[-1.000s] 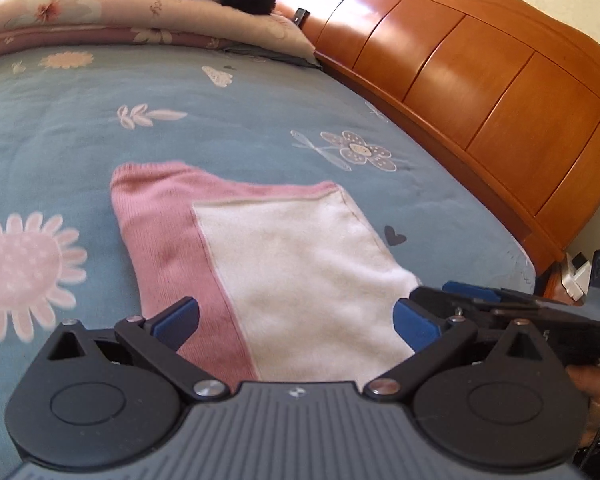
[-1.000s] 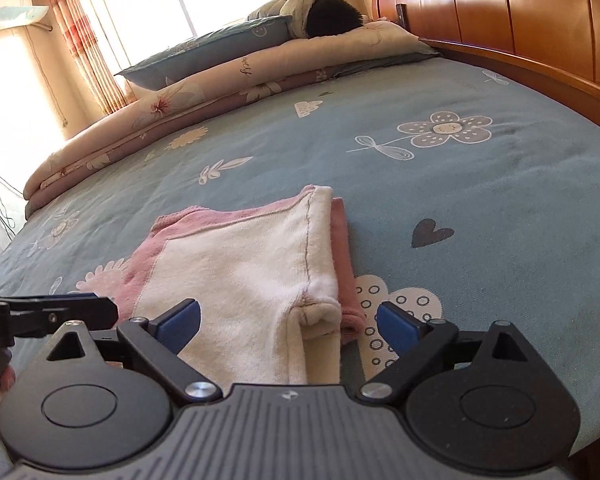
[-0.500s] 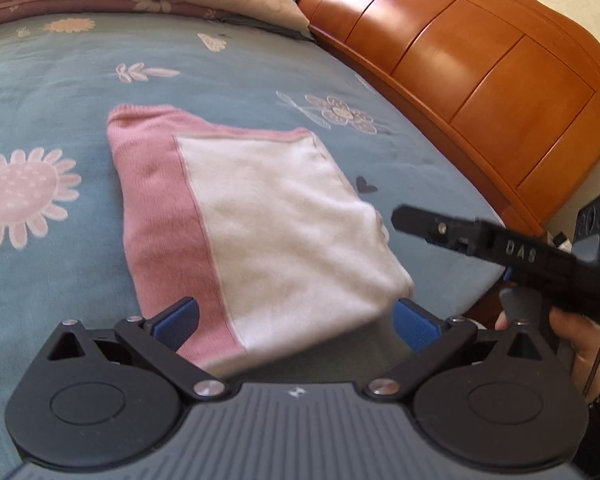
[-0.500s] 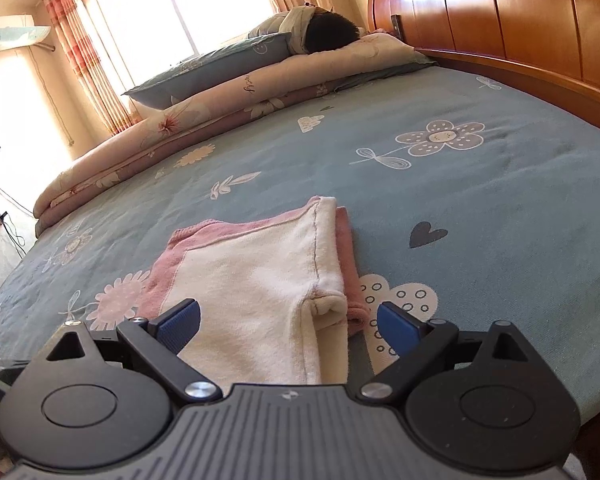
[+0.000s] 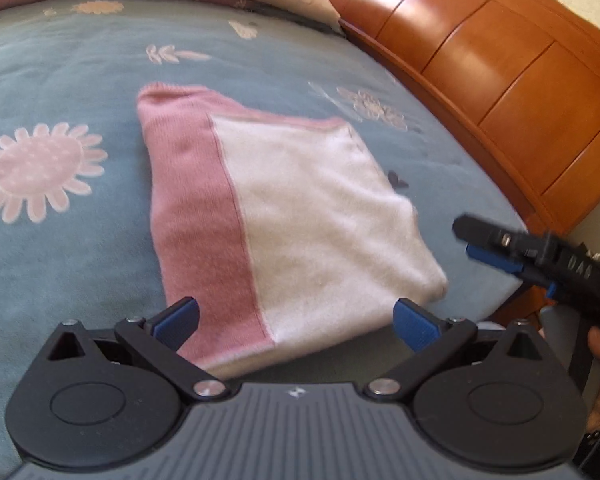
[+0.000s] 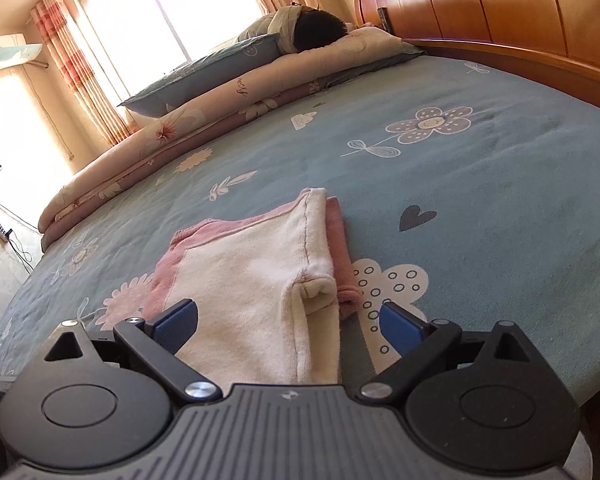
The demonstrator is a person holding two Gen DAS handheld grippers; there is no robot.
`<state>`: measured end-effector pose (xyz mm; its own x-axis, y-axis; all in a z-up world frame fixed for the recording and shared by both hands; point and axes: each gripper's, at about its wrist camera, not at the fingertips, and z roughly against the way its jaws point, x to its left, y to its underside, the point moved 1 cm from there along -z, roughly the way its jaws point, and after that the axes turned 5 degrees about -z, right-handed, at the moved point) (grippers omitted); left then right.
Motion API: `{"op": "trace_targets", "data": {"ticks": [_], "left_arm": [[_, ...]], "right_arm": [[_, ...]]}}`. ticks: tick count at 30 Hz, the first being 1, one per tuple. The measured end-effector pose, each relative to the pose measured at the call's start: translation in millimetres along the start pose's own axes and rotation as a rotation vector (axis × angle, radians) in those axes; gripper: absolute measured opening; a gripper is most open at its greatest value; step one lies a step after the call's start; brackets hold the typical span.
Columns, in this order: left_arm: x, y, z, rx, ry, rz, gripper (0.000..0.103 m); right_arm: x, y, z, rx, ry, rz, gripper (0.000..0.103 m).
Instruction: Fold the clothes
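A folded pink and white garment [image 5: 296, 216] lies flat on the blue flowered bedsheet [image 5: 60, 80] near the bed's front edge; it also shows in the right wrist view [image 6: 252, 280]. My left gripper [image 5: 296, 322] is open and empty, hovering just short of the garment's near edge. My right gripper [image 6: 288, 322] is open and empty, just above the garment's near end. The right gripper also shows from the side at the right of the left wrist view [image 5: 512, 248], beyond the garment's right corner.
A wooden headboard [image 5: 500, 60] runs along the right. A rolled floral quilt [image 6: 220, 104] and pillows with a person's head [image 6: 320, 30] lie at the far side. The bedsheet [image 6: 480, 200] spreads around the garment. A window with curtains [image 6: 160, 12] is behind.
Both grippers have drawn back and up from the garment, which stays folded on the bed. The right gripper has moved away to the right of the garment's corner.
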<state>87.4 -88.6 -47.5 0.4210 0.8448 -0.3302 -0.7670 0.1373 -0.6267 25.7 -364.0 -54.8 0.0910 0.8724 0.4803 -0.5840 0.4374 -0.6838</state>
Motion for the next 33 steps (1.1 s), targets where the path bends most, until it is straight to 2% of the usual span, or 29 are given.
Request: {"op": "trace_targets", "data": {"ticks": [8, 12, 15, 16, 22, 25, 30, 33], "left_arm": [[22.3, -58.8, 3.8, -0.117, 0.030, 0.025, 0.102], [40.0, -78.4, -25.0, -0.080, 0.124, 0.102, 0.102], [55.7, -75.1, -59.0, 0.016, 0.083, 0.161, 0.102], [56.7, -73.4, -60.8, -0.006, 0.085, 0.152, 0.102], [51.6, -80.7, -46.5, 0.006, 0.075, 0.145, 0.102], [49.0, -75.6, -44.1, 0.003, 0.122, 0.140, 0.102], [43.8, -69.4, -60.0, 0.008, 0.069, 0.073, 0.102], [38.1, -72.5, -53.5, 0.020, 0.054, 0.056, 0.102]], "right_arm": [[-1.0, 0.4, -15.8, 0.027, 0.018, -0.002, 0.099], [-4.3, -1.7, -22.0, 0.039, 0.030, -0.007, 0.099], [-8.4, -2.1, -26.2, 0.050, 0.038, -0.015, 0.099], [-9.8, -2.3, -27.7, 0.054, 0.039, -0.018, 0.099], [-13.4, -1.8, -33.7, 0.061, 0.042, -0.031, 0.099], [-12.8, -1.9, -34.7, 0.062, 0.031, -0.031, 0.099], [-11.9, -1.5, -36.4, 0.071, 0.020, -0.027, 0.099], [-13.0, -2.6, -35.8, 0.073, 0.016, -0.028, 0.099]]}}
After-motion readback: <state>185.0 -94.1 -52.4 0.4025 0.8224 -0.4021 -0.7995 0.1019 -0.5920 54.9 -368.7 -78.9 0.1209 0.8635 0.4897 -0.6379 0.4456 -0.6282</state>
